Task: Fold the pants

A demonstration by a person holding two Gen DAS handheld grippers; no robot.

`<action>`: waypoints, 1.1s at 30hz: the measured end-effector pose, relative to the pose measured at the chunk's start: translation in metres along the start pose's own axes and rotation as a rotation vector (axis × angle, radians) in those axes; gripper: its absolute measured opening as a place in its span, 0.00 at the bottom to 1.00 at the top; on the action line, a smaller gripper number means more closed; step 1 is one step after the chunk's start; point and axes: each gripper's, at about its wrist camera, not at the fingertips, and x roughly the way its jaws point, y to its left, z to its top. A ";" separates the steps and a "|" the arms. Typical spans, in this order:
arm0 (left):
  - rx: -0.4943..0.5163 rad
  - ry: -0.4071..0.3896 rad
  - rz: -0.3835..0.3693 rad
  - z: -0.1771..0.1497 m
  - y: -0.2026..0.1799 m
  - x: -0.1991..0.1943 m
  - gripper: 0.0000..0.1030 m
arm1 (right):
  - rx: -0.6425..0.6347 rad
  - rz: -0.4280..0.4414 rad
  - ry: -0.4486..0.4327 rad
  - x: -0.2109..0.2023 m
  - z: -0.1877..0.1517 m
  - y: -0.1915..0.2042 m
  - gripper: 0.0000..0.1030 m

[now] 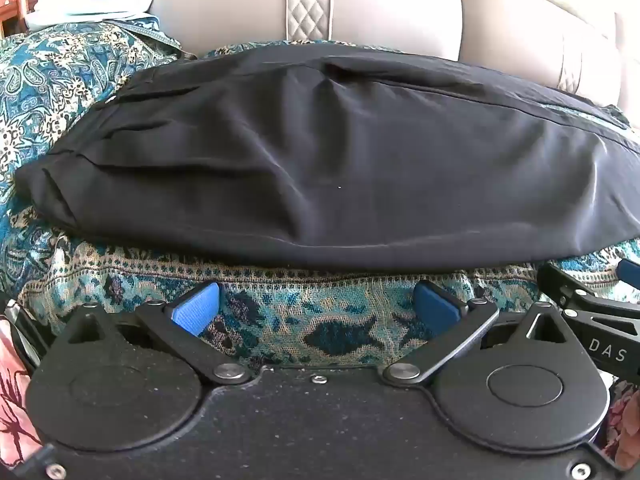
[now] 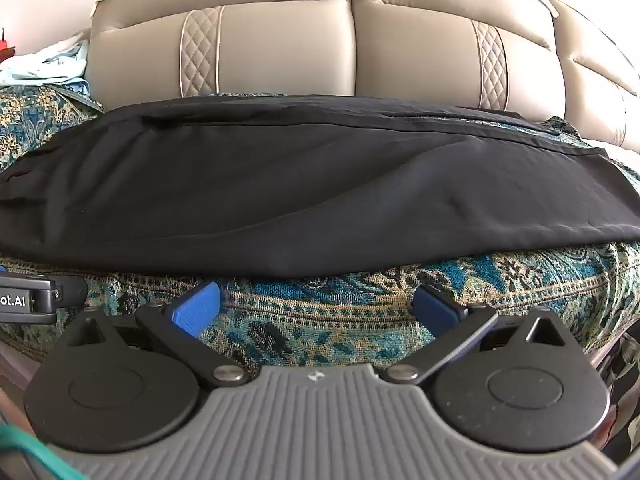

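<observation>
We hold our left gripper (image 1: 316,306) with its jaws spread wide and nothing between them; its blue pads (image 1: 196,307) hang over the patterned cloth (image 1: 280,320), not on the pants. Our right gripper (image 2: 316,306) is the same, wide apart and holding nothing; under it we see only the blue and gold cloth.

The black pants (image 1: 320,160) lie flat just ahead of both tools, stretched long from side to side; they look folded along their length. The near edge of the pants (image 2: 280,268) runs in a smooth curve right in front of our fingertips, close but not touching; a strip of bare cloth lies between the tools and that edge. On the left tool's left side, the end of the pants looks bunched, with small folds; on the right tool's right side, the other end stops at a straight edge, with more cloth showing past it.

Behind the pants, the beige sofa back (image 2: 280,48) rises like a wall; there is little room past the far edge. Our two tools sit side by side, near each other.
</observation>
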 end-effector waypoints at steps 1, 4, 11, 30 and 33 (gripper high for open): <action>-0.004 -0.005 -0.004 0.000 0.000 0.000 1.00 | -0.004 -0.002 -0.016 0.000 -0.001 0.001 1.00; -0.007 -0.005 -0.008 0.000 0.000 0.000 1.00 | -0.006 -0.001 -0.007 0.000 -0.003 0.002 1.00; -0.004 -0.001 -0.008 0.000 0.000 0.000 1.00 | 0.001 0.000 0.002 0.001 0.002 0.000 1.00; -0.003 0.007 -0.008 0.001 -0.001 0.001 1.00 | 0.008 -0.005 -0.005 0.001 -0.001 0.002 1.00; -0.003 0.008 -0.007 0.001 -0.001 0.001 1.00 | 0.008 -0.006 -0.006 0.001 -0.001 0.002 1.00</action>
